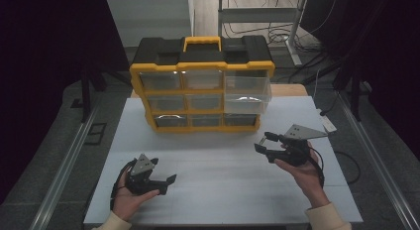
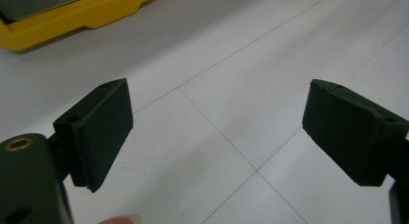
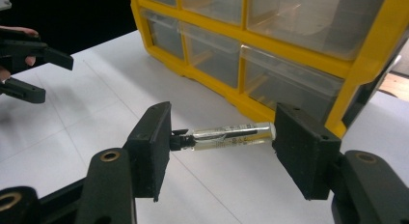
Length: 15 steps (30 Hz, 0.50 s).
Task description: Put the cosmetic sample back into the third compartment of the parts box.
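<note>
My right gripper (image 3: pixel 222 147) is shut on a small clear glass vial (image 3: pixel 231 135) with a dark cap, pinched end to end between the two pads just above the table. In the high view this gripper (image 1: pixel 263 142) hovers at the right, in front of a yellow and black drawer organizer (image 1: pixel 202 91). My left gripper (image 1: pixel 164 171) rests low at the front left, held in a hand. Its jaws (image 2: pixel 217 132) stand wide open with only bare white table between them. From the right gripper view, the left gripper (image 3: pixel 36 72) appears far off at the left.
The organizer has clear drawers in three rows and a yellow handle (image 1: pixel 202 42). Its upper right drawer (image 1: pixel 247 88) is pulled out toward me. The white table (image 1: pixel 218 190) has open room in front of it. Cables and a metal frame (image 1: pixel 297 27) lie behind.
</note>
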Available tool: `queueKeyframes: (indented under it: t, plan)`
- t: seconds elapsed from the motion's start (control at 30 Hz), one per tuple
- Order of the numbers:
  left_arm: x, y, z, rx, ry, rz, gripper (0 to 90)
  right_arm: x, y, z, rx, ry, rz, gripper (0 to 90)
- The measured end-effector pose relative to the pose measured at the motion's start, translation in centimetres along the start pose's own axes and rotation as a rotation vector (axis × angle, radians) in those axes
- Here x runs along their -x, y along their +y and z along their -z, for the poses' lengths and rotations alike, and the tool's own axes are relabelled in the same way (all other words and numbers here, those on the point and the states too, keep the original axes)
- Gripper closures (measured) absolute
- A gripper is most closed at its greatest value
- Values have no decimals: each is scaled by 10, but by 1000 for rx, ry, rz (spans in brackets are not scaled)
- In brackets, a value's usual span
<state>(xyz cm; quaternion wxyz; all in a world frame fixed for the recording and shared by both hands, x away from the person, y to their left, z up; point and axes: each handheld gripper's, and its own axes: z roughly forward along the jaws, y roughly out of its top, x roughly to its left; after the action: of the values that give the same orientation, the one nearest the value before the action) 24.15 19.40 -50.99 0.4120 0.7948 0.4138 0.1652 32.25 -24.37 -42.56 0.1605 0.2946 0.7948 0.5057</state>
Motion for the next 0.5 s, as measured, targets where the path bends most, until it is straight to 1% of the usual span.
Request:
queueKeyframes:
  t: [0.17, 0.4, 0.5]
  plan:
    - [0, 0, 0, 1, 1, 0, 112, 2, 1, 3, 14, -3, -9, 404]
    - [0, 0, 0, 2, 0, 1, 113, 5, 8, 17, 48, -20, -13, 405]
    - [1, 1, 0, 3, -1, -8, 117, 6, 12, 21, 60, -29, -14, 404]
